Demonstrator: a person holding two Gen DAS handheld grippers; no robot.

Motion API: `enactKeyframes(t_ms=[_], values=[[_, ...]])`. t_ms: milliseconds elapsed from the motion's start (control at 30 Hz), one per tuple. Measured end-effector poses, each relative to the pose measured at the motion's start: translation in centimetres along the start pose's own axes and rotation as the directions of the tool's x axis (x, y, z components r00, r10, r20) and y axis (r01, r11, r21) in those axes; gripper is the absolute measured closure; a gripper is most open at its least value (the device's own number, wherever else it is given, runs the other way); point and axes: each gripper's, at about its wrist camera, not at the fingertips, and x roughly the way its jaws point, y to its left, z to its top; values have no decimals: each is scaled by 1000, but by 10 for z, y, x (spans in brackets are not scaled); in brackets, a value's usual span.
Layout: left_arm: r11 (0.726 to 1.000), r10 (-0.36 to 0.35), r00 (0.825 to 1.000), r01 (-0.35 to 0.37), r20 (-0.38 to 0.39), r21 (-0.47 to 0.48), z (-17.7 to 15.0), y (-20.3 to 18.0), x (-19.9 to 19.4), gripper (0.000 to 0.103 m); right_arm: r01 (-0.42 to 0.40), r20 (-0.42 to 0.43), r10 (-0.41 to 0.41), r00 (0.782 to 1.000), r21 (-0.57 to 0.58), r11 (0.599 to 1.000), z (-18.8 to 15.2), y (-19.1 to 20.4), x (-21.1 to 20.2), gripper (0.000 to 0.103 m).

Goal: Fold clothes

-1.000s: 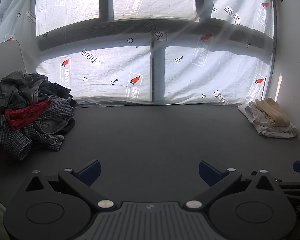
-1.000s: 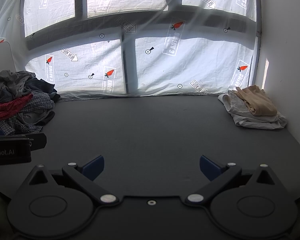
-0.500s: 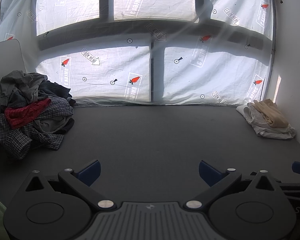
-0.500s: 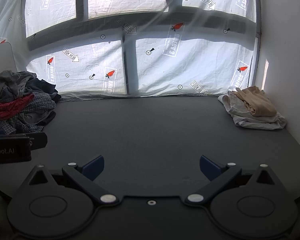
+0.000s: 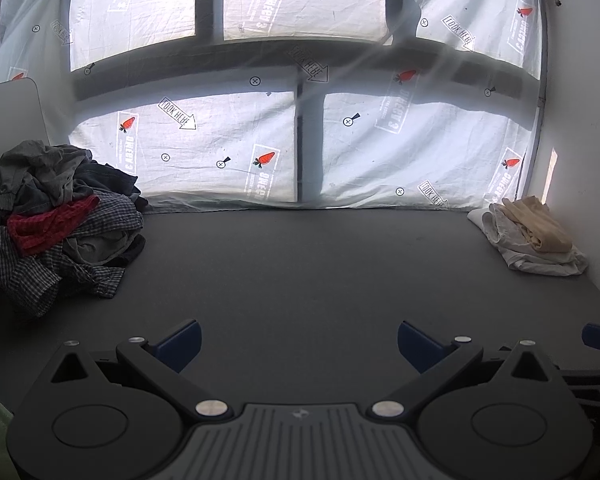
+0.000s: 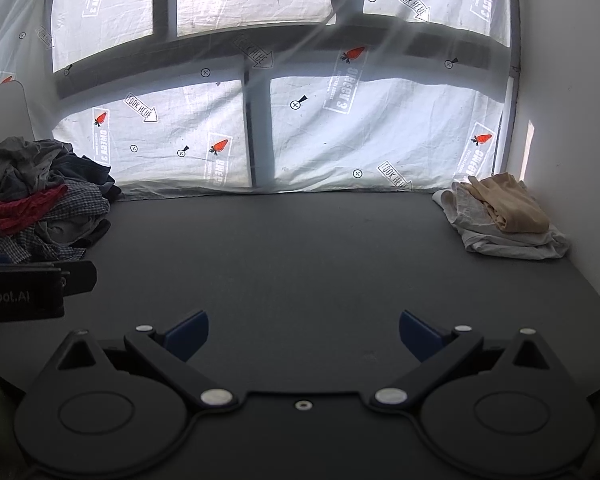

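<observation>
A heap of unfolded clothes (image 5: 56,220) (image 6: 40,208), grey, dark blue, checked and red, lies at the far left of the dark grey table (image 5: 300,264) (image 6: 300,256). At the far right, against the white wall, rests a small stack of folded pale garments (image 5: 528,240) (image 6: 504,216) with a tan piece on top. My left gripper (image 5: 298,340) is open above the table's near edge, holding nothing. My right gripper (image 6: 304,332) is open beside it, also with nothing between its fingers. The left gripper's body (image 6: 28,288) shows at the left edge of the right wrist view.
A window covered by translucent printed sheeting (image 5: 260,140) runs along the back of the table. A white wall (image 6: 572,120) closes the right side, and a pale board (image 5: 8,120) stands behind the heap at the left.
Both views have shifted only slightly; the clothes piles sit a touch further left in the left wrist view. Both grippers stay open and nothing has been picked up.
</observation>
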Motion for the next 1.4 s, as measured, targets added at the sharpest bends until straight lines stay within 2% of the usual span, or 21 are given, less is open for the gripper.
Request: enactKeyframes(t_ms=[533, 700, 800, 867, 967, 1167, 1267, 1400], values=[[1000, -15, 1000, 15, -20, 1, -3, -4, 3, 0, 11, 0, -11, 1000, 14, 1000, -4, -2, 0, 0], [1000, -19, 998, 17, -56, -23, -11, -10, 12, 0, 48, -32, -46, 998, 51, 998, -17, -14, 1, 0], [997, -40, 996, 35, -78, -63, -15, -17, 25, 0, 80, -25, -79, 997, 46, 996, -24, -25, 4, 0], [996, -58, 994, 51, -94, -75, -15, -21, 34, 0, 118, -19, -118, 993, 2, 993, -27, -29, 11, 0], [997, -46, 993, 38, -108, -73, -12, -28, 48, 0, 152, -36, -154, 987, -47, 987, -28, -32, 24, 0], [997, -9, 989, -2, -146, -78, 1, -33, 81, 0, 111, -60, -113, 992, -40, 993, -16, -39, 68, 0], [994, 43, 988, -58, -150, -94, 16, -26, 98, 0, 89, -53, -91, 994, -42, 995, -2, -40, 93, 0], [980, 154, 973, -173, -174, -95, 46, -11, 122, 0, 66, -66, -69, 995, -46, 997, 28, -42, 130, 0]])
